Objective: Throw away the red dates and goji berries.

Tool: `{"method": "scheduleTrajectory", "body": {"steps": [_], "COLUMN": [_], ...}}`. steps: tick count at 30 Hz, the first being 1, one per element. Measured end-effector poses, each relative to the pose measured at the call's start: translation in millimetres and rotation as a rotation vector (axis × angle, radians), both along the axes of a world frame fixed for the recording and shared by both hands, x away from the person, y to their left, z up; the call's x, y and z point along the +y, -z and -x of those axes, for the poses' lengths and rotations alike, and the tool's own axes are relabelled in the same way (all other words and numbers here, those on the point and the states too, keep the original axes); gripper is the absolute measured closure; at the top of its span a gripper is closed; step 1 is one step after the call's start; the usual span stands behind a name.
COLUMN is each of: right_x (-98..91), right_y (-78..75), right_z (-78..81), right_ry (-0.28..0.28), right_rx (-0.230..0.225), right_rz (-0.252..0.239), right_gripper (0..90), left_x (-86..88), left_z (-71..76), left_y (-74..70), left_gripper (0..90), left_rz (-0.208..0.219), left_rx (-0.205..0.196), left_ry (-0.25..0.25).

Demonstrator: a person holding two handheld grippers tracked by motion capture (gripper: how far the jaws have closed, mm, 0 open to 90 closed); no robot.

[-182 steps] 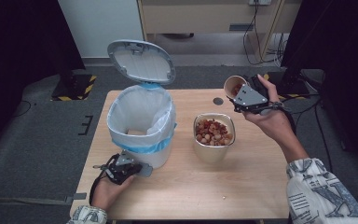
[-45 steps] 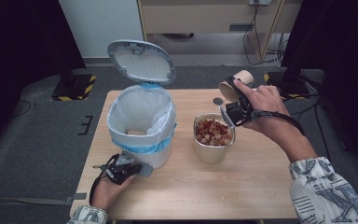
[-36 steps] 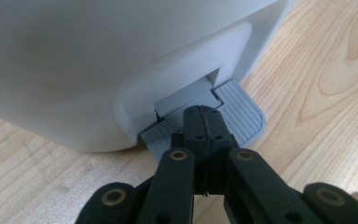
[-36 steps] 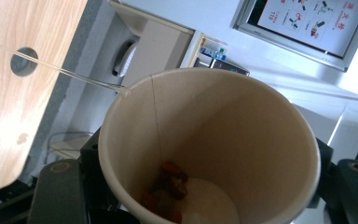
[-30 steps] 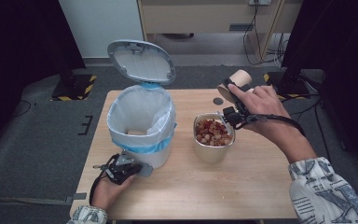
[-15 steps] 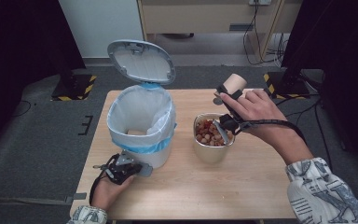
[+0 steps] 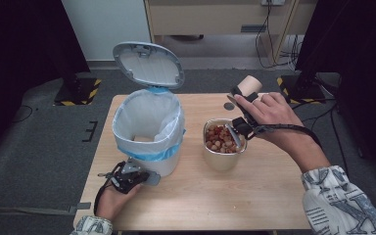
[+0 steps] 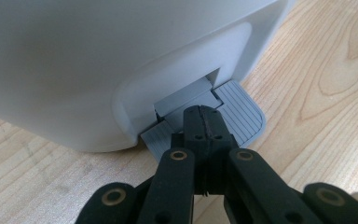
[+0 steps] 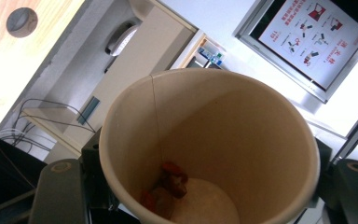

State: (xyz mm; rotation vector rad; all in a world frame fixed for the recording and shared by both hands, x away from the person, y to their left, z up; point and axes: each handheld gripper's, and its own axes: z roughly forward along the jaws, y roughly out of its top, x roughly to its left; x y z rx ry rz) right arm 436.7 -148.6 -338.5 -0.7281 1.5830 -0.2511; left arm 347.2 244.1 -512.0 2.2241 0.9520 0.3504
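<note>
- Wood-topped table (image 7: pixel 274 196) stood on a grey floor, with a cabinet and trailing cables behind it; on it we saw a white pedal bin (image 7: pixel 149 132) with its lid (image 7: pixel 148 64) up, and a metal bowl (image 7: pixel 223 144) of reddish food scraps just beside it.
- Our left gripper (image 8: pixel 204 122) had its jaws pressed together with nothing between them, tips resting on the grey pedal (image 8: pixel 233 112) at the foot of the bin, as we judged to hold the lid up. It had not shifted across the earlier pictures.
- Our right gripper (image 7: pixel 240 110) pinched a paper cup (image 7: pixel 248 86) by its sides.
- What changed: a few seconds before, the cup was held off to the right, mouth facing us; since then the hand had swung left over the bowl and tipped the cup, so its bottom pointed up and away.
- Looking into the cup (image 9: pixel 209 154), we found a few red bits and a pale lump near the bottom.
- We judged the cup was being emptied into the bowl, with a little left to shake out.
- Inside the bin liner lay one pale item.
</note>
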Motion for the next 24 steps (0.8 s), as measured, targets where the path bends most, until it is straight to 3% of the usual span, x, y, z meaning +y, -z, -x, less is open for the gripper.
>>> {"method": "scheduleTrajectory", "body": {"steps": [5,13,24], "right_x": [-2.0,-4.0,-5.4], "right_y": [2.1,-1.0,-5.1], "right_z": [-1.5,-2.4,-5.6], "right_ry": [0.003,0.022,0.020], "right_rx": [0.015,0.080,0.110], "right_rz": [-0.020,-0.186,-0.282], "right_gripper": [29.3,29.2,29.1], "left_x": [0.1,0.2,0.0], "left_z": [0.0,0.0,0.4], "left_y": [0.0,-0.2,-0.1], "left_gripper": [89.9,89.9,89.9], "left_rz": [0.000,-0.005,-0.002], "left_rx": [0.000,0.000,0.003], "left_ry": [0.000,0.003,-0.002]}}
